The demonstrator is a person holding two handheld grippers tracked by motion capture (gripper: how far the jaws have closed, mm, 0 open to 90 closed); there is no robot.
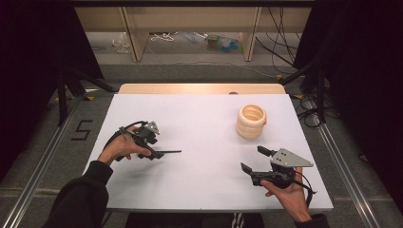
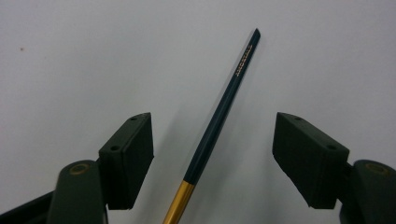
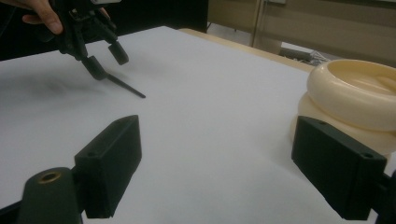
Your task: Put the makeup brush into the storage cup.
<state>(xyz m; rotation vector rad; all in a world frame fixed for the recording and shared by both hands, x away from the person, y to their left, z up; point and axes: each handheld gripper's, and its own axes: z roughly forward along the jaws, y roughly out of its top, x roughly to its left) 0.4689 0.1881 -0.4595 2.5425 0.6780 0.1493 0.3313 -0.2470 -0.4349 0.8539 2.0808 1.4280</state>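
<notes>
Left gripper jaws straddle pencil

bare table between grippers, ribbed cream holder far right, pencil left

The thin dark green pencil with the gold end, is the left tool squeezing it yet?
Apart. In the left gripper view the thin dark green pencil with the gold end lies between the left tool's open pads, with white table showing on both sides.
</notes>
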